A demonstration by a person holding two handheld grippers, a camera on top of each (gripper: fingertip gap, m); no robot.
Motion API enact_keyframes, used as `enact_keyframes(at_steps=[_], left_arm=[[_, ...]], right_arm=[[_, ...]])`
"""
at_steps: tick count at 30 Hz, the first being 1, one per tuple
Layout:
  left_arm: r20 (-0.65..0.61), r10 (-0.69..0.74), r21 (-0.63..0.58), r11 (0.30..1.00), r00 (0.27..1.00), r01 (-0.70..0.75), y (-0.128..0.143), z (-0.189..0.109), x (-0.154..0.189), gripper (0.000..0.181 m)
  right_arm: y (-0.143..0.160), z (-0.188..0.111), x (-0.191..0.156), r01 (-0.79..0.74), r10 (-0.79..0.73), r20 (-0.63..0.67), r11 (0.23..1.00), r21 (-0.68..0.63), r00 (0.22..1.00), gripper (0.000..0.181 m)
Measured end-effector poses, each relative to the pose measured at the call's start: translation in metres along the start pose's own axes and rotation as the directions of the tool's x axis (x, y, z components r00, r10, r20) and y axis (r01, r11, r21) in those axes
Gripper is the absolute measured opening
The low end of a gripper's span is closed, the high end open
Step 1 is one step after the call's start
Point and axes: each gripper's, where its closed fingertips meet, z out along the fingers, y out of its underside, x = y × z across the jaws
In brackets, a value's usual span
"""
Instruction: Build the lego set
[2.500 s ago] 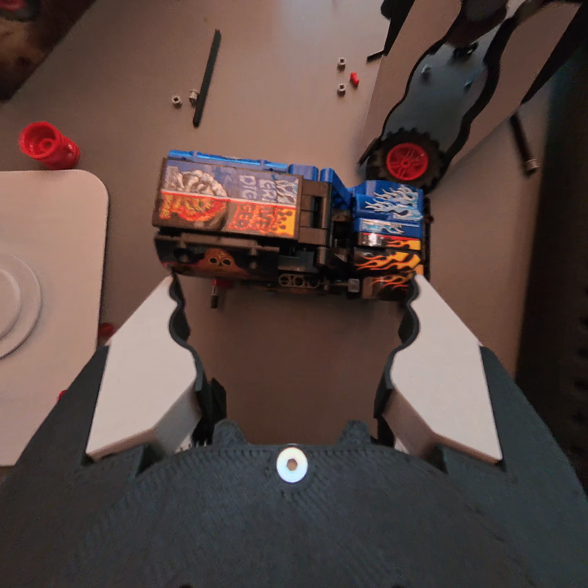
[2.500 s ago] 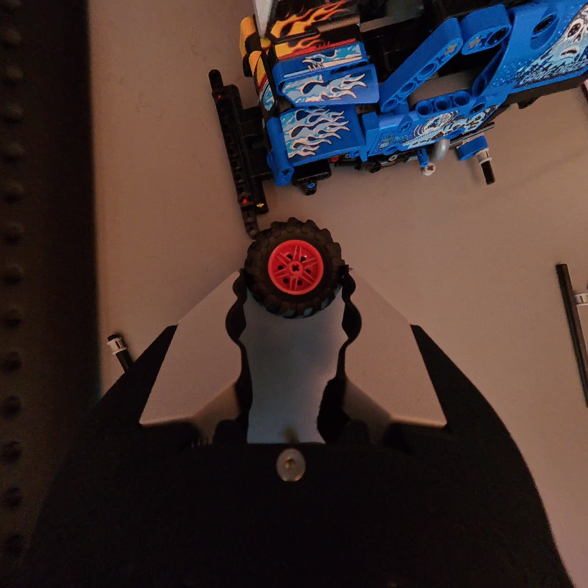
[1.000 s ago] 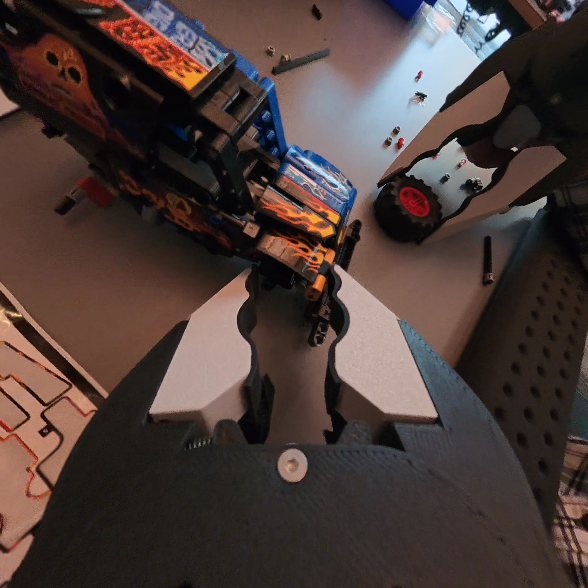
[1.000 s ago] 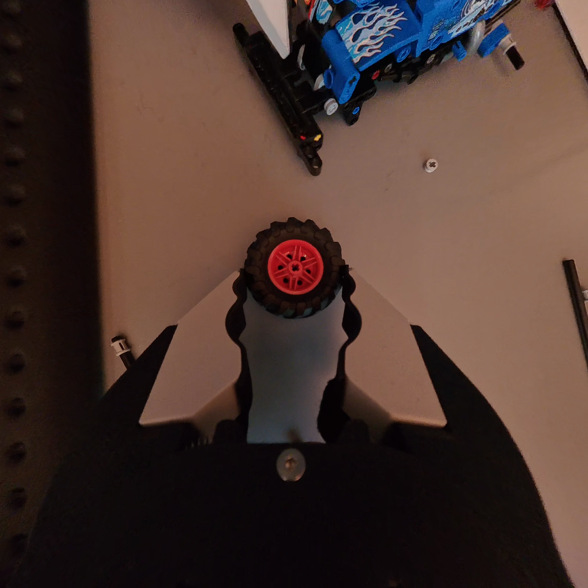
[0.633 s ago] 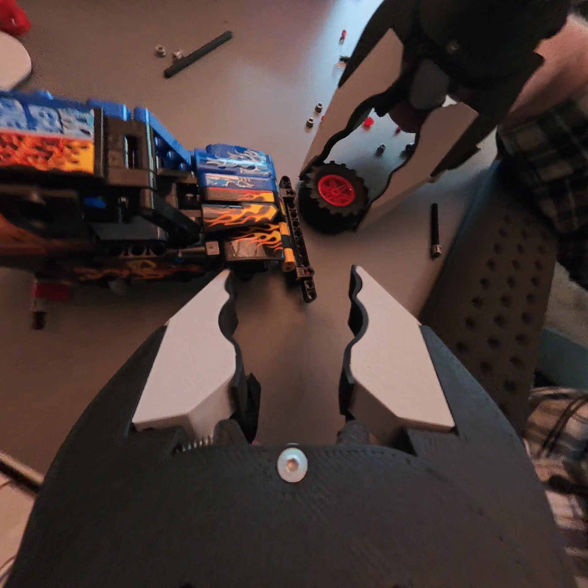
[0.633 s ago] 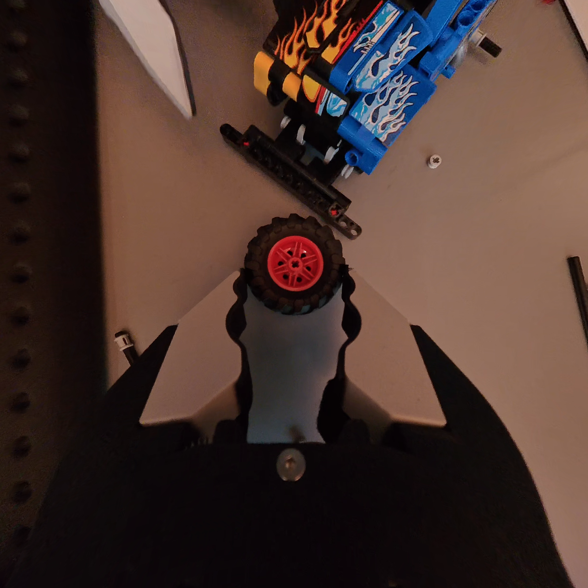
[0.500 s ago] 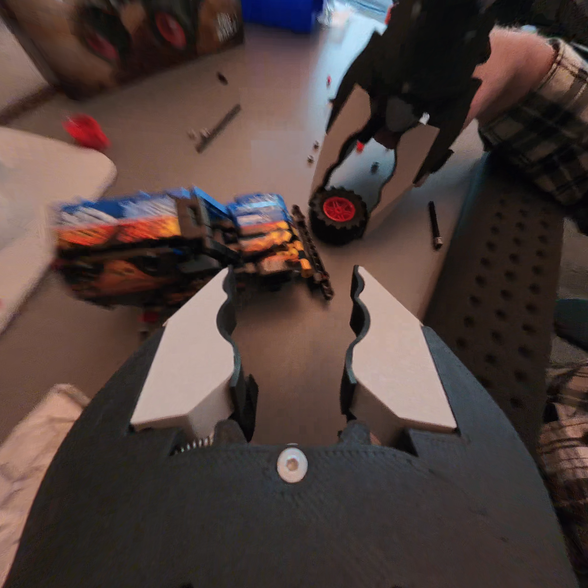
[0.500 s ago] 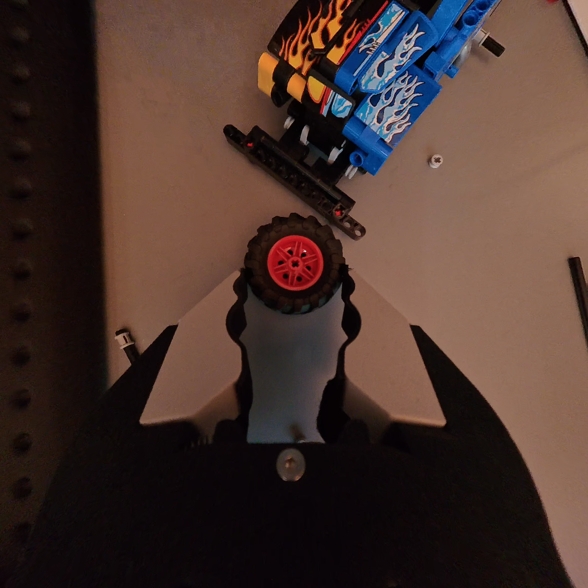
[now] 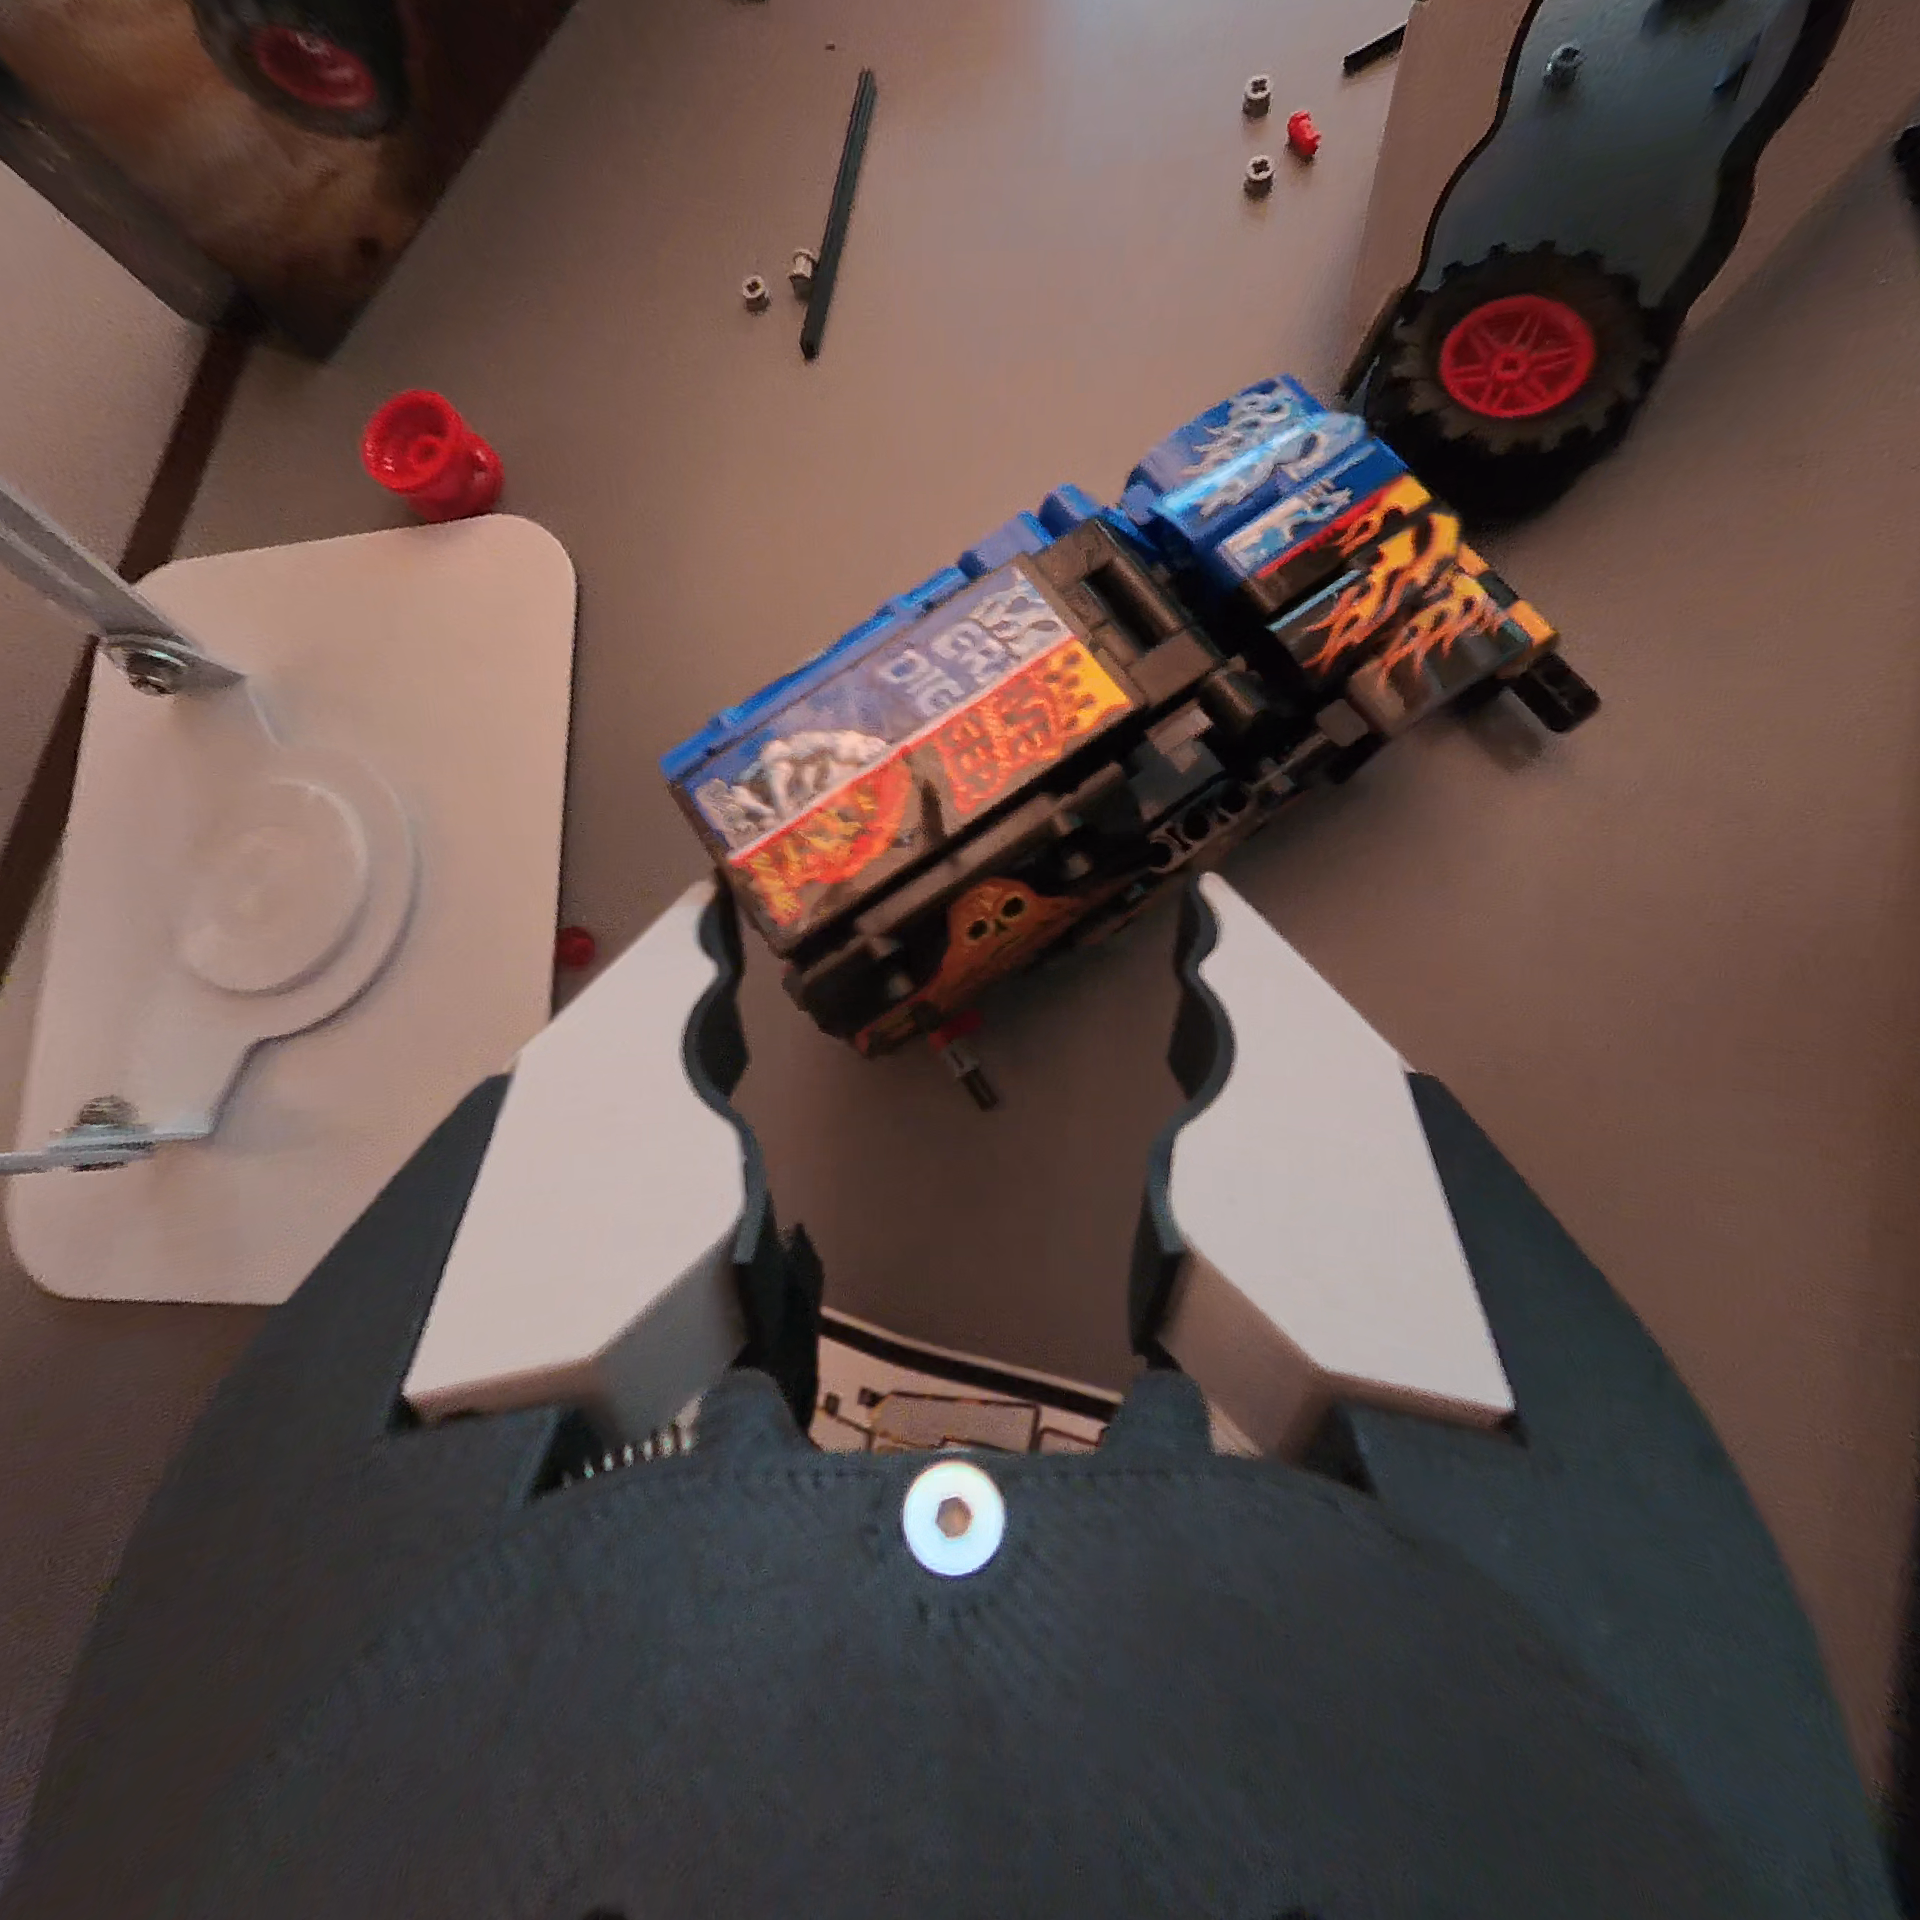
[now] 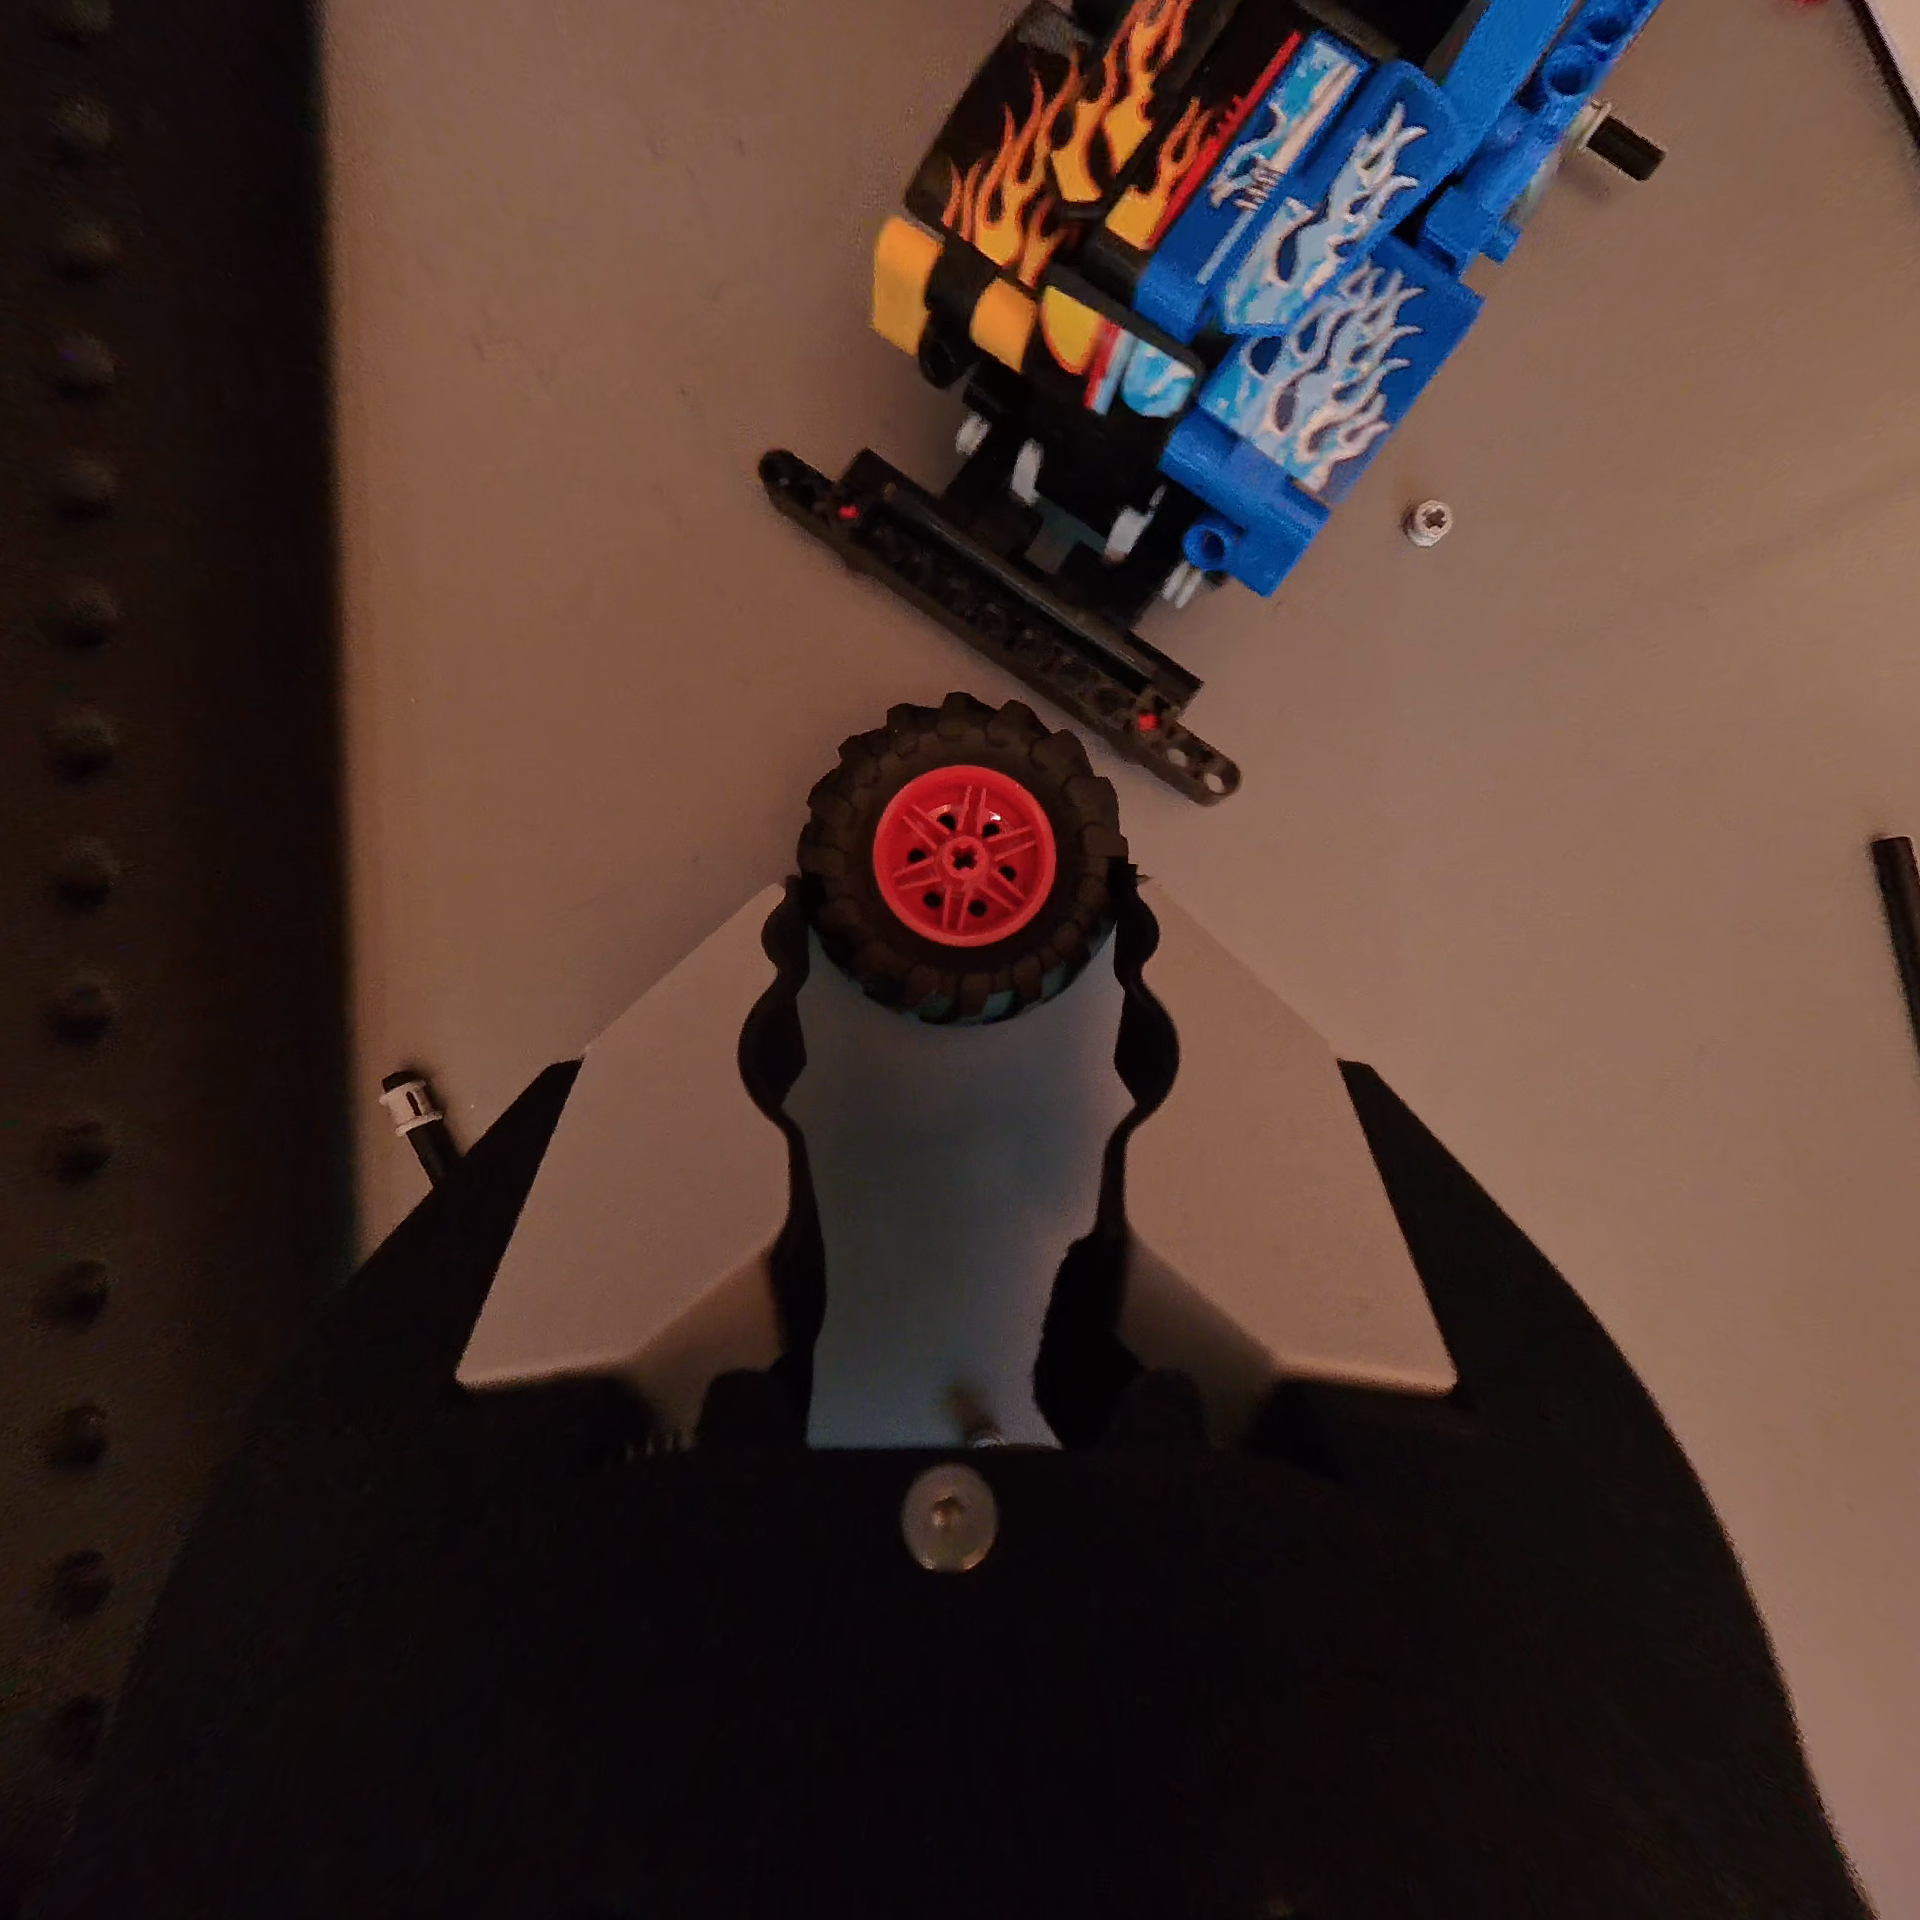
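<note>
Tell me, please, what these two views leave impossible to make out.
- Truck rear: cut off by the top edge in the right wrist view; motion-blurred in the left.
- Wheel back face and whether it touches the table: hidden by the tyre and the right tongs.
- Loose bits: too small to identify, left wrist view.
- Sheet: mostly behind the left tongs.

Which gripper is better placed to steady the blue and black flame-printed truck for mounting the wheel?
Left. The left gripper is open, empty, with the truck at its fingertips. The right gripper is shut on the red-hubbed black wheel, so probably it mounts.
</note>
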Motion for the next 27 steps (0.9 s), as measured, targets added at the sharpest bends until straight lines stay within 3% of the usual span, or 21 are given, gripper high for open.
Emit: enact_keyframes(at_steps=[4, 8, 14, 17, 21, 24, 27], left_arm=[[0.039, -0.014, 0.029, 0.999, 0.999, 0.013, 0.004, 0.002, 0.008, 0.056], [0.086, -0.075, 0.063, 0.996, 0.993, 0.07, 0.004, -0.001, 0.015, 0.054], [0.141, -0.128, 0.002, 0.992, 0.982, 0.129, 0.014, -0.015, 0.035, 0.047], [0.092, -0.134, -0.033, 0.99, 0.987, 0.137, 0.02, -0.028, 0.056, 0.048], [0.195, -0.049, -0.032, 0.998, 0.98, 0.056, 0.018, -0.048, 0.045, 0.085], [0.152, 0.013, -0.056, 0.998, 0.988, -0.004, 0.013, -0.031, 0.042, 0.11], [0.097, 0.054, -0.082, 0.996, 0.994, -0.046, 0.013, -0.009, 0.042, 0.094]], right_arm=[[0.001, 0.001, 0.001, 0.001, -0.001, 0.004, 1.0, -0.002, 1.0, 0.057], [0.002, 0.0, 0.001, 0.002, -0.002, 0.003, 1.0, -0.007, 1.0, 0.057], [0.004, -0.002, 0.001, -0.005, 0.005, 0.001, 1.0, -0.012, 1.0, 0.057], [0.005, -0.002, 0.002, -0.009, 0.009, 0.0, 1.0, -0.011, 1.0, 0.057], [0.005, -0.001, 0.002, -0.008, 0.008, 0.002, 1.0, -0.011, 1.0, 0.057], [0.004, -0.001, 0.002, -0.006, 0.006, 0.001, 1.0, -0.011, 1.0, 0.057], [0.004, -0.001, 0.003, -0.005, 0.005, -0.004, 1.0, -0.011, 1.0, 0.057]])
